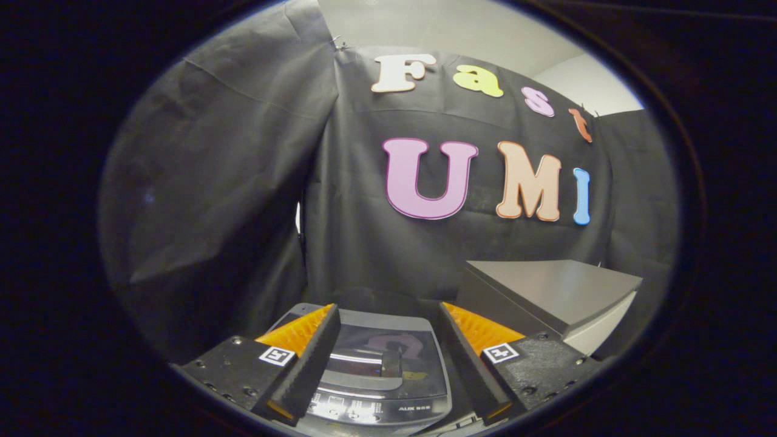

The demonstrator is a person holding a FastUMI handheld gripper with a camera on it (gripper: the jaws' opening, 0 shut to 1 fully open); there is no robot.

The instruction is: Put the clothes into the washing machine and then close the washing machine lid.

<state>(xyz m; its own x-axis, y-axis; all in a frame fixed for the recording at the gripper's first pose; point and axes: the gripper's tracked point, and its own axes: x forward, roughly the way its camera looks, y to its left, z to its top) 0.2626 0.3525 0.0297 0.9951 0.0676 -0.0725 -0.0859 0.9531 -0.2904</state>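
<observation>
Glossy washing machine lid (pixel 382 358) lies shut (no clothes seen), between fingers at 6 o'clock. Gripper (pixel 388 325) spread, empty. Grey cabinet (pixel 558 288) at 4 o'clock. Judged: lid needs opening, clothes need finding.

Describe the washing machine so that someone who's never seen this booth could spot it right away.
Start at the black cloth wall at the back and look down to its foot. There sits the washing machine, seen from above between the open gripper's fingers, with nothing held. Its glossy dark lid, down flat, and row of front buttons set it apart from the plain grey box beside it.
</observation>
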